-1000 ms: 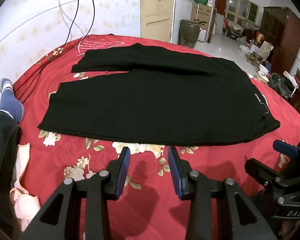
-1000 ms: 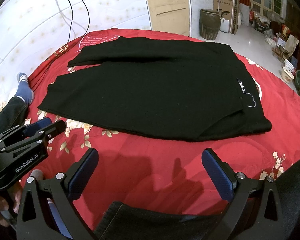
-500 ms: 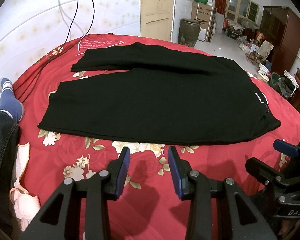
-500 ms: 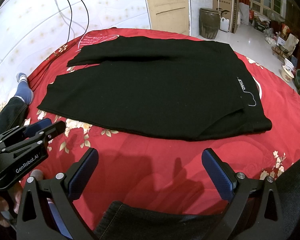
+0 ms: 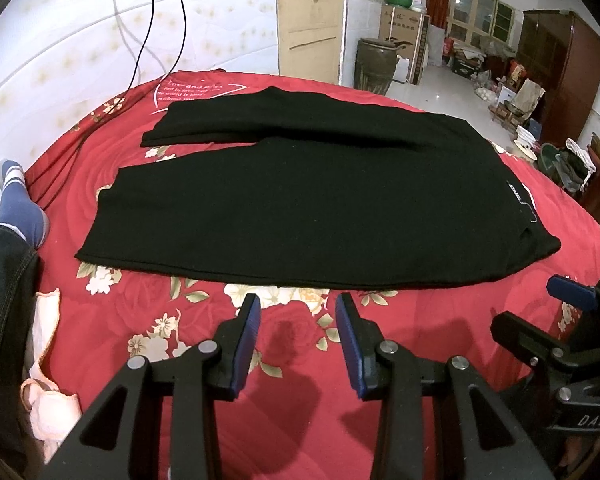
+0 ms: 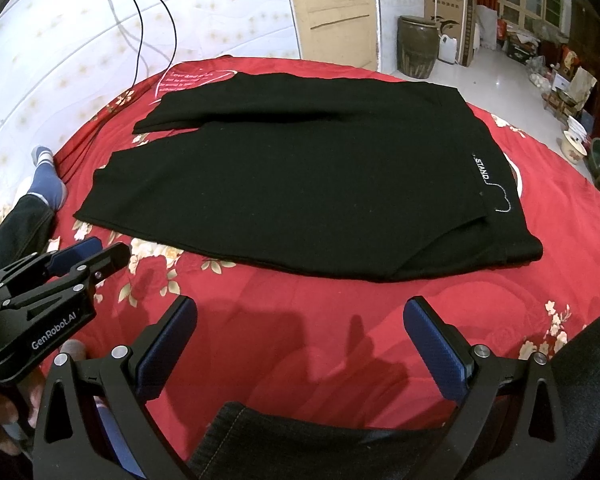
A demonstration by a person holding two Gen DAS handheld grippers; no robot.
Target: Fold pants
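Observation:
Black pants (image 5: 300,204) lie flat on a red floral bedspread (image 5: 284,360), legs to the left, waistband with a white "STAND" label at the right; they also show in the right wrist view (image 6: 300,184). My left gripper (image 5: 298,344) is open and empty, hovering just in front of the pants' near edge. My right gripper (image 6: 300,344) is wide open and empty, further back from the near edge. Each gripper shows in the other's view: the right one (image 5: 560,344) and the left one (image 6: 52,292).
A person's leg in dark jeans and a blue sock (image 5: 16,208) lies at the bed's left edge. A pale cloth (image 5: 48,384) lies near left. Black cables (image 5: 152,32) hang on the white wall. A brown jar (image 5: 374,64) and a wooden cabinet (image 5: 556,76) stand behind.

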